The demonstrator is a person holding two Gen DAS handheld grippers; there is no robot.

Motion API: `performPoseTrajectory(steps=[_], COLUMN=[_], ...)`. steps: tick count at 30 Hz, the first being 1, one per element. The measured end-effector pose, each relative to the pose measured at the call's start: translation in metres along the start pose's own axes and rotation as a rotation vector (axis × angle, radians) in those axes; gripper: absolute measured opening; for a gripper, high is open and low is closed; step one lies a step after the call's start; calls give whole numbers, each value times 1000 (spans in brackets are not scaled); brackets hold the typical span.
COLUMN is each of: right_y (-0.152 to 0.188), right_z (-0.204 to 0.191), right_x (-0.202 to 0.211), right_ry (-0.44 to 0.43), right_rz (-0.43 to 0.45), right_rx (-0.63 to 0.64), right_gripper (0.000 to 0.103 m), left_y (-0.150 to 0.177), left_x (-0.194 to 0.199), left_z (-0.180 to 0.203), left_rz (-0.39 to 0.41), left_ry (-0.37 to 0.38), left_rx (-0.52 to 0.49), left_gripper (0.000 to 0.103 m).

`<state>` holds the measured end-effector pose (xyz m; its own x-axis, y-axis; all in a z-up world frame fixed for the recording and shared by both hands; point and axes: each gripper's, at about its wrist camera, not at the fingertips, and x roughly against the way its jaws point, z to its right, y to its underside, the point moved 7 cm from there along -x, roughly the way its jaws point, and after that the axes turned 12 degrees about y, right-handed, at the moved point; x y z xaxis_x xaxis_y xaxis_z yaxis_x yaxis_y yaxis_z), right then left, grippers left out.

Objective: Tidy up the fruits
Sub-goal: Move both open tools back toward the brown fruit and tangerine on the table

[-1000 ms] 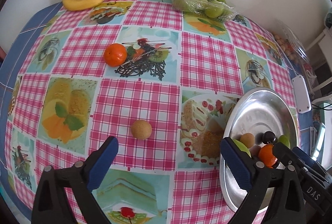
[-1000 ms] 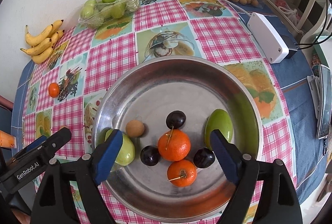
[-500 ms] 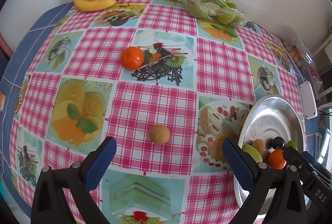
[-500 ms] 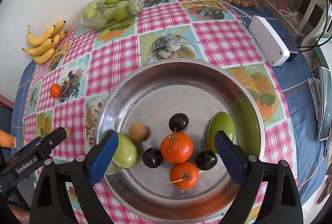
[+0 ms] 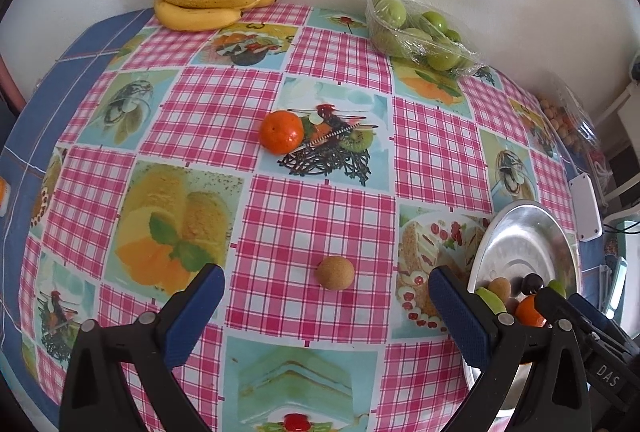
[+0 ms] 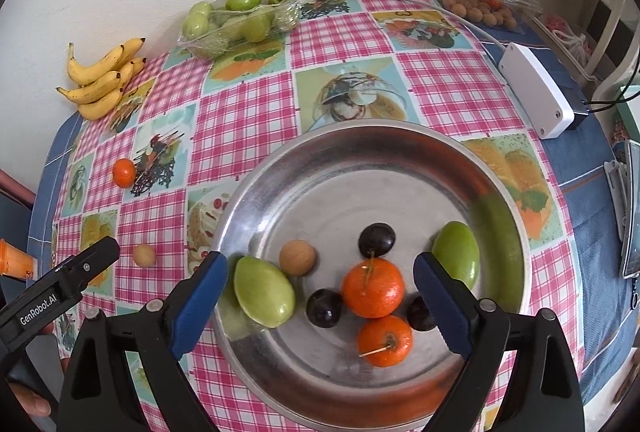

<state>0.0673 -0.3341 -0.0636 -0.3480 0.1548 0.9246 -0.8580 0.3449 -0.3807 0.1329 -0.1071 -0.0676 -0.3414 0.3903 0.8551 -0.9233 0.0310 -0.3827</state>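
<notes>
the left gripper (image 5: 326, 306) hangs over the bench (image 5: 312, 224) with jaws wide apart and holding nothing, lined up on the small brown fruit (image 5: 335, 272) lying loose between them and a little ahead. gathering looks part done: the metal bowl (image 6: 352, 167) already holds several fruits, while a tangerine (image 5: 281, 131) waits farther back. the next move likely calls for lowering and closing on the brown fruit. open cloth surrounds it; the bowl's rim sits just right. the right gripper (image 6: 320, 302) hovers over the bowl, spread wide and holding nothing.
</notes>
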Motion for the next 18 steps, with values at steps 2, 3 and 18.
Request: performPoseTrajectory(steps=[2,3,18], right_y=[0,0,8], right_z=[-7,-10,-87], right_x=[1,1,7], right_ry=[-2,2,-74], right_rz=[1,4,12], right_rx=[14,24,127], right_gripper=[94,94,94], left_y=[-2,-3,-28], left_x=[3,5,44], left_z=[-6,-9,-102], left_rz=[3,8,67], left_ry=[9,8,-121], left_rx=[17,24,82], left_gripper=[103,103,103])
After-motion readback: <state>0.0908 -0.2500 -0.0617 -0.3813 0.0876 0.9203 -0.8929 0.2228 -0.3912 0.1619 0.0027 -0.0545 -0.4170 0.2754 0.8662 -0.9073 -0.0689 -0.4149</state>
